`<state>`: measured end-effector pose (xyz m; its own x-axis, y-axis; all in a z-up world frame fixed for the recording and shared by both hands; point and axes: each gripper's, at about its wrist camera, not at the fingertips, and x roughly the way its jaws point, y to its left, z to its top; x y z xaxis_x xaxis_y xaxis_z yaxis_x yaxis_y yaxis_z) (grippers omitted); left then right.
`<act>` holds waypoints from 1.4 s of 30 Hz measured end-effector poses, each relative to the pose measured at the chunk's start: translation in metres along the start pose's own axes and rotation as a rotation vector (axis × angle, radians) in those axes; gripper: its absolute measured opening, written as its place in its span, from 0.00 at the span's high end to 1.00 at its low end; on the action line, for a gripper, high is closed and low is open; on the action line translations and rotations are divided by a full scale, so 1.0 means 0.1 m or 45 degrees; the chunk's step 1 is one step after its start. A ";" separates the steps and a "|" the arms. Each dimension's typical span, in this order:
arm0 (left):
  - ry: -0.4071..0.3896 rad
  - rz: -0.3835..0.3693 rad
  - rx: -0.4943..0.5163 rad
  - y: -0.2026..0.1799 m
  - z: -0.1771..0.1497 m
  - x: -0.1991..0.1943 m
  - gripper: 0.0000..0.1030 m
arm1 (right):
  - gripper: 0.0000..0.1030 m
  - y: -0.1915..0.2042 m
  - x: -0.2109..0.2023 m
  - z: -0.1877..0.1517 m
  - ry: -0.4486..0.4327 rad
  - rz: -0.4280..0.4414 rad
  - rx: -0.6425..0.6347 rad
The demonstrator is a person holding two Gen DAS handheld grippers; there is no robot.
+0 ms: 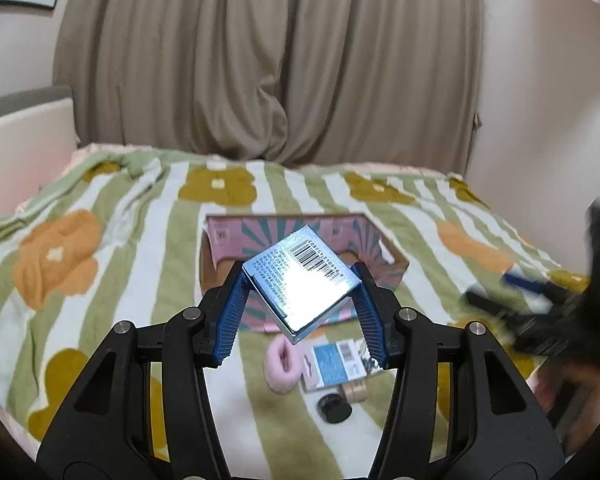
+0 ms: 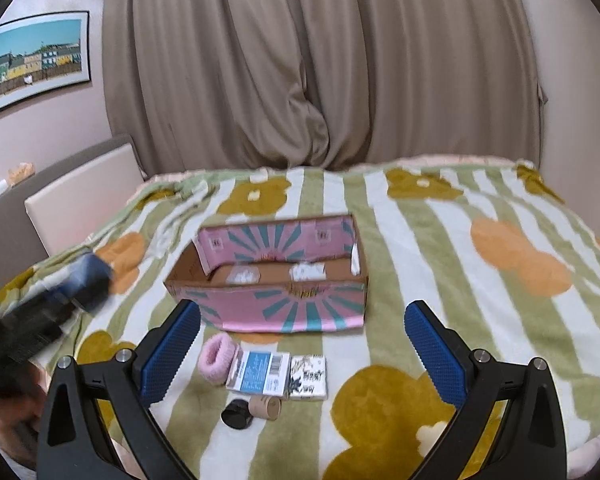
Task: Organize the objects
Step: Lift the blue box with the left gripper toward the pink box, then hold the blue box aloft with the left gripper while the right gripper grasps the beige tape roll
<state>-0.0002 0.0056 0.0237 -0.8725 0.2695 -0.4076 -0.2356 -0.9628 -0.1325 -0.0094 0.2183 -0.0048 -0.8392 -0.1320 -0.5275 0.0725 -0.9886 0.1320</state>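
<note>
**Silver box pinched and airborne, cardboard box waiting**

Left gripper (image 1: 300, 280) pinching a silver box (image 1: 300, 280) by two opposite corners, blue pads (image 1: 232, 312) pressed on it, barcode face up and catching glare. Held clear of the blanket (image 1: 80, 240), hanging in front of the pink cardboard box (image 1: 384, 276) in the left wrist view.

Right gripper (image 2: 302, 354) spread wide, nothing between the pads (image 2: 172, 356). Hovering over the small pile on the blanket, touching none of it.

Cardboard box (image 2: 284, 308) open on top, sitting mid-blanket, two white scraps on its floor, otherwise bare cardboard inside.

Pile just in front of the box, all on the blanket:
- pink fluffy hair tie (image 2: 218, 358), leftmost, touching the blue packet
- blue packet (image 2: 260, 372) with barcode, flat
- black-and-white patterned box (image 2: 309, 376) right beside the packet, touching it
- black round lid (image 2: 236, 410) and tan tube (image 2: 265, 406) lying on its side, nearest the camera, side by side

Left gripper visible at left edge of the right wrist view as a dark blur, detail unreadable. Beige curtain (image 2: 300, 80) behind the bed, framed picture (image 2: 34, 60) on the wall to the left
</note>
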 end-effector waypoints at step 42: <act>-0.128 0.014 0.019 -0.01 0.27 -0.42 0.53 | 0.74 0.17 1.67 -1.15 0.653 0.070 0.036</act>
<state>0.0251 -0.0049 0.0651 -0.9135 0.2563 -0.3160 -0.2314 -0.9661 -0.1147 -0.0864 0.1713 -0.1878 -0.4619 -0.2093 -0.8619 0.0883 -0.9778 0.1901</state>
